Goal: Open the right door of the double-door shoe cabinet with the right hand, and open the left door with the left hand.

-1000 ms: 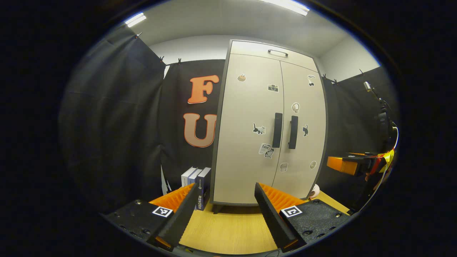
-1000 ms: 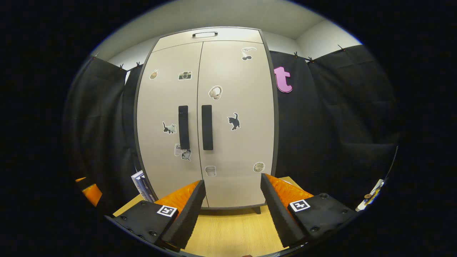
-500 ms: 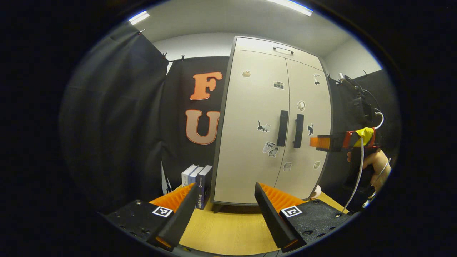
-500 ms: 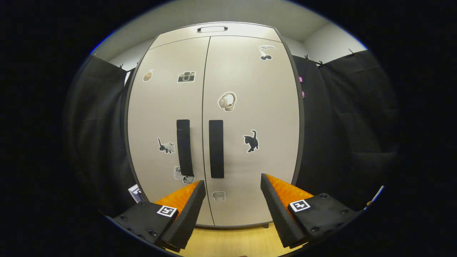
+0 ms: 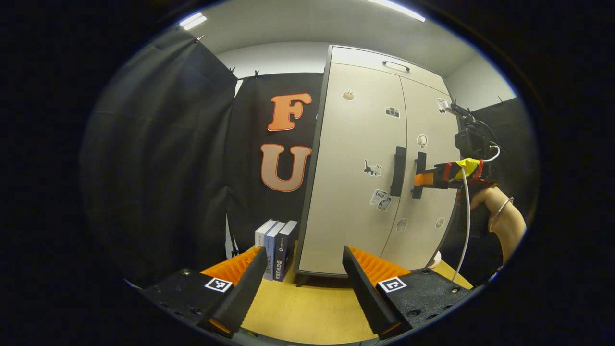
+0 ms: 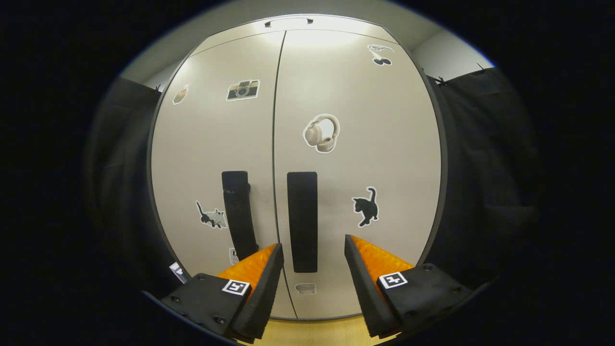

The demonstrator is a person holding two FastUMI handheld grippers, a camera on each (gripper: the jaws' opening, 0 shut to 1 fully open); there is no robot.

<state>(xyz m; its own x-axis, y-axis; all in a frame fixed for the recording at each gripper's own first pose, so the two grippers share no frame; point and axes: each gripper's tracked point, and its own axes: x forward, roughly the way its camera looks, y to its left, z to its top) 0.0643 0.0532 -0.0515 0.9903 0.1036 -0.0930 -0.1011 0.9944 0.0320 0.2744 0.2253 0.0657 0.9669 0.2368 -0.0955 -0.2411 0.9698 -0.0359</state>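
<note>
In the right gripper view, the right gripper (image 6: 312, 269) has its jaws spread, straddling the lower end of the right door handle (image 6: 302, 218) without visible contact. Closing now risks catching only the handle's tip, or the left door handle (image 6: 239, 214) just beside it, since the two bars sit near each other. Whether the fingers reach behind the bar is hard to judge. In the left gripper view, the left gripper (image 5: 298, 283) waits open over the table (image 5: 307, 312), well apart from the shoe cabinet (image 5: 355, 144); its base is partly hidden.
</note>
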